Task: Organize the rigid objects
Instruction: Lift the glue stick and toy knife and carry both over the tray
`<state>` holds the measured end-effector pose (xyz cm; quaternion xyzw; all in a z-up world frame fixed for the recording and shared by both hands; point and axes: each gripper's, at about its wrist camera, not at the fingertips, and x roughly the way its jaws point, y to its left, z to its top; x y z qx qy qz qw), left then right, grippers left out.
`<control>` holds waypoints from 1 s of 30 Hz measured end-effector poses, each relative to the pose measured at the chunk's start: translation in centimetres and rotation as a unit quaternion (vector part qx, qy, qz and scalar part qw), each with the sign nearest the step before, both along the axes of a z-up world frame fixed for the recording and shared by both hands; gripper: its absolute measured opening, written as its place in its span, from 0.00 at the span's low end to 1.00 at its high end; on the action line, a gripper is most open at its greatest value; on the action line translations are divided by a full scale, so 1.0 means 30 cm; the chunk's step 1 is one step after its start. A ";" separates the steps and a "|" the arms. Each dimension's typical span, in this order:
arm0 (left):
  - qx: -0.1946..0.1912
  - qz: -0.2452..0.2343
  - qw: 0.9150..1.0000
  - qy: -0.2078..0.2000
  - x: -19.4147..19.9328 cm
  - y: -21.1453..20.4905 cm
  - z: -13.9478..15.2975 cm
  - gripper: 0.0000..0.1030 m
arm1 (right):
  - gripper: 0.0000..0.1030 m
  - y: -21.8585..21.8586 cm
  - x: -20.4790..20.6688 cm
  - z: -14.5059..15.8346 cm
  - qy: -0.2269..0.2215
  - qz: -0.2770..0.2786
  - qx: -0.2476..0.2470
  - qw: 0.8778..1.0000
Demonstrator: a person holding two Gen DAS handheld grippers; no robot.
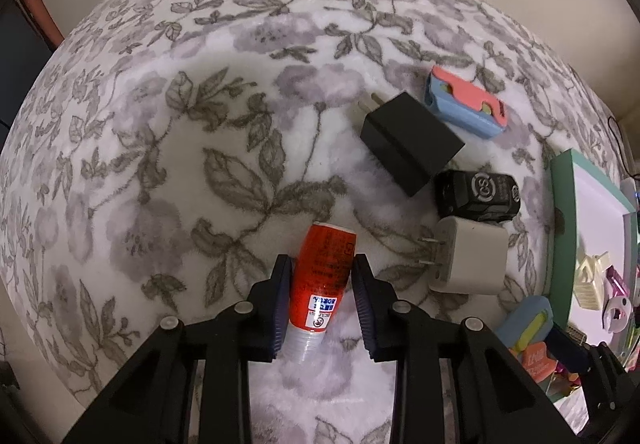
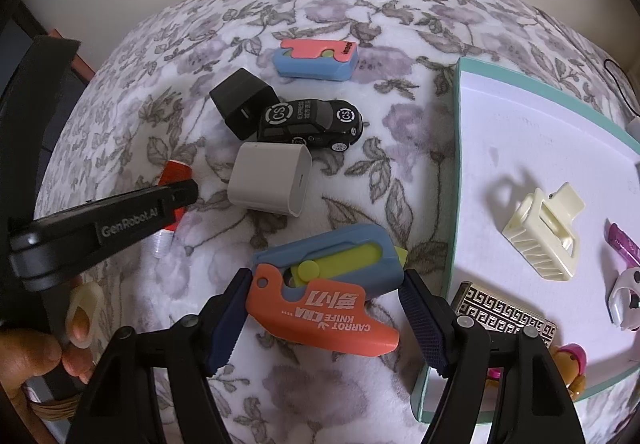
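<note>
Lying on the floral blanket (image 1: 224, 92), the red tube (image 1: 324, 276) runs near to far, its clear cap nearest; the left claw (image 1: 322, 284) grips its sides. The right claw (image 2: 324, 308) stands open astride the carrot knife (image 2: 324, 284), long axis left to right, pads apart from it. Only the right view shows the tray (image 2: 456, 164) fully, with hair clip (image 2: 540, 236); there the tube is mostly hidden behind the left claw's finger. Right of the tube: white charger (image 1: 468, 256), toy car (image 1: 476, 196), black charger (image 1: 408, 144).
</note>
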<state>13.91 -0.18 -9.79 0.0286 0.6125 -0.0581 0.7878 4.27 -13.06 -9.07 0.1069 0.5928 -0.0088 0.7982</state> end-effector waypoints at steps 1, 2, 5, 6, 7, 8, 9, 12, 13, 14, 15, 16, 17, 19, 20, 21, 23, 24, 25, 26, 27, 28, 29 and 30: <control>-0.002 0.001 1.000 -0.004 0.000 0.015 0.022 0.30 | 0.74 -0.003 -0.001 0.008 -0.003 -0.002 0.002 1.000; -0.005 0.003 1.000 -0.010 -0.019 0.033 0.045 0.30 | 0.74 -0.005 -0.002 0.019 -0.007 -0.004 0.006 1.000; -0.016 0.008 0.999 -0.030 -0.040 0.053 0.108 0.27 | 0.74 -0.011 -0.007 0.070 -0.030 -0.009 0.019 0.999; -0.020 0.008 0.999 -0.039 -0.044 0.054 0.132 0.26 | 0.74 -0.013 -0.010 0.091 -0.040 -0.010 0.021 0.999; -0.022 0.008 0.999 -0.045 -0.046 0.053 0.146 0.23 | 0.74 -0.014 -0.012 0.105 -0.046 -0.011 0.022 0.999; -0.024 0.006 0.998 -0.053 -0.050 0.051 0.166 0.20 | 0.74 -0.015 -0.015 0.118 -0.052 -0.013 0.022 0.998; -0.028 0.004 0.998 -0.061 -0.055 0.050 0.184 0.20 | 0.74 -0.018 -0.018 0.129 -0.056 -0.014 0.022 0.998; -0.034 -0.001 0.997 -0.071 -0.054 0.045 0.212 0.20 | 0.74 -0.031 -0.025 0.144 -0.062 -0.019 0.021 0.998; -0.034 -0.002 0.997 -0.072 -0.056 0.042 0.213 0.20 | 0.74 -0.037 -0.027 0.144 -0.061 -0.023 0.022 0.998; -0.035 -0.002 0.997 -0.073 -0.060 0.041 0.214 0.20 | 0.74 -0.041 -0.028 0.143 -0.060 -0.025 0.022 0.998; -0.036 -0.002 0.997 -0.074 -0.065 0.040 0.217 0.20 | 0.74 -0.047 -0.029 0.141 -0.058 -0.028 0.023 0.998; -0.036 -0.002 0.997 -0.075 -0.072 0.038 0.222 0.20 | 0.74 -0.047 -0.028 0.141 -0.057 -0.030 0.024 0.998; -0.035 -0.002 0.996 -0.076 -0.073 0.036 0.223 0.20 | 0.74 -0.055 -0.029 0.140 -0.057 -0.031 0.025 0.998; -0.035 -0.002 0.996 -0.077 -0.076 0.035 0.225 0.20 | 0.74 -0.060 -0.031 0.139 -0.056 -0.034 0.024 0.998; -0.035 -0.002 0.996 -0.077 -0.073 0.032 0.228 0.20 | 0.74 -0.061 -0.031 0.137 -0.056 -0.034 0.024 0.998; -0.035 -0.002 0.996 -0.078 -0.071 0.031 0.225 0.20 | 0.74 -0.062 -0.032 0.136 -0.056 -0.034 0.025 0.998; -0.036 -0.003 0.996 -0.078 -0.071 0.031 0.229 0.20 | 0.74 -0.066 -0.032 0.139 -0.057 -0.036 0.025 0.997; -0.037 -0.003 0.996 -0.080 -0.073 0.030 0.235 0.20 | 0.74 -0.069 -0.033 0.142 -0.058 -0.037 0.026 0.997; -0.039 -0.003 0.996 -0.083 -0.075 0.029 0.244 0.20 | 0.74 -0.077 -0.035 0.153 -0.063 -0.041 0.027 0.997; -0.043 -0.005 0.995 -0.089 -0.080 0.026 0.260 0.20 | 0.74 -0.082 -0.036 0.160 -0.066 -0.044 0.027 0.996; -0.046 -0.007 0.995 -0.093 -0.084 0.023 0.272 0.20 | 0.74 -0.094 -0.039 0.173 -0.073 -0.049 0.025 0.996; -0.051 -0.009 0.994 -0.097 -0.089 0.019 0.286 0.20 | 0.74 -0.106 -0.043 0.184 -0.078 -0.054 0.021 0.995; -0.056 -0.013 0.993 -0.103 -0.096 0.013 0.301 0.20 | 0.74 -0.118 -0.048 0.194 -0.082 -0.058 0.015 0.995; -0.061 -0.017 0.992 -0.108 -0.103 0.005 0.315 0.20 | 0.74 -0.135 -0.053 0.202 -0.085 -0.065 0.007 0.994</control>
